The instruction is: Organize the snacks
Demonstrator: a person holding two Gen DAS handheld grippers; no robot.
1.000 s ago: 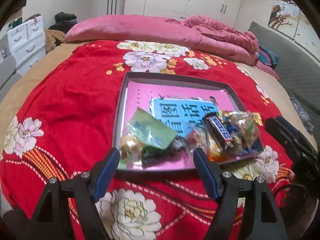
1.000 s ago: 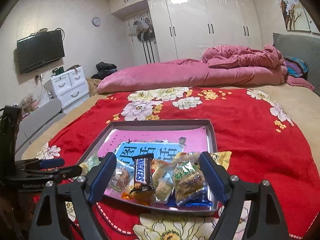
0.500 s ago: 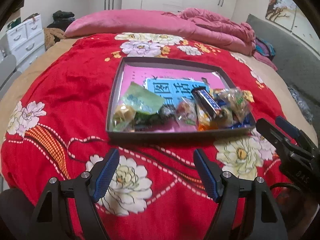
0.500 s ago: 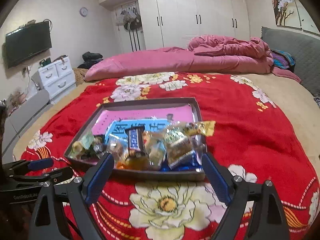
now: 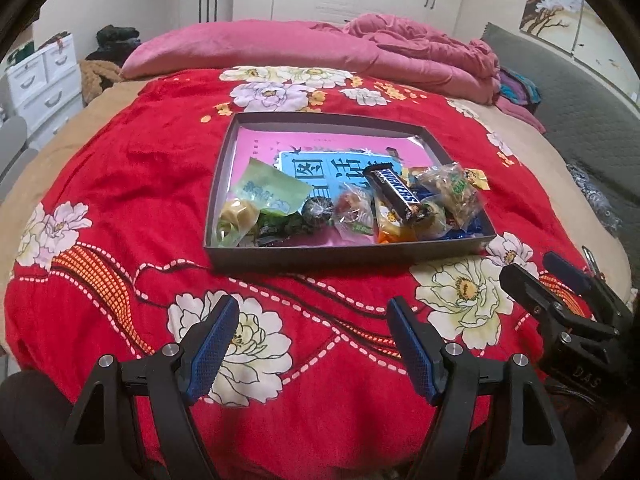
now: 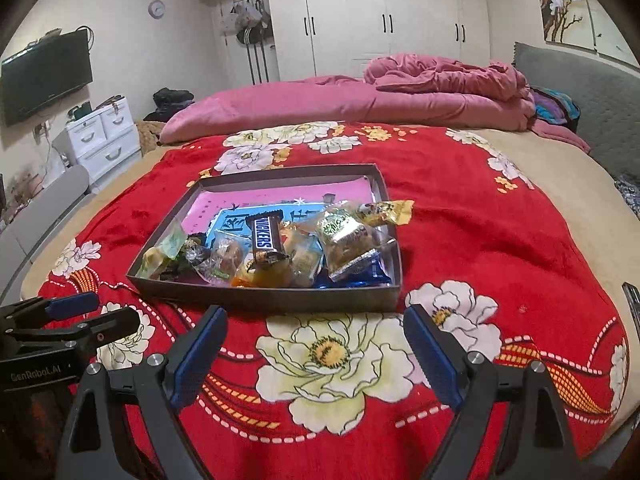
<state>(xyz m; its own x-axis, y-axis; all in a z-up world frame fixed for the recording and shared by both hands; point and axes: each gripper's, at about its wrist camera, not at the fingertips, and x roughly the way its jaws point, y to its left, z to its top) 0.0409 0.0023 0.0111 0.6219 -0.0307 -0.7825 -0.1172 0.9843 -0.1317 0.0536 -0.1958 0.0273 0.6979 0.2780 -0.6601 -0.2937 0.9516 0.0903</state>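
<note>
Black TV (image 6: 44, 76), right cam only

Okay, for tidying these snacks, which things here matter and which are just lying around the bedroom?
For the job:
- shallow dark grey cardboard tray
- black Snickers bar
- pale green snack packet
- clear bag of mixed nuts

Just around:
- red floral blanket
- rumpled pink duvet
- white drawer unit
- wall-mounted black television
</note>
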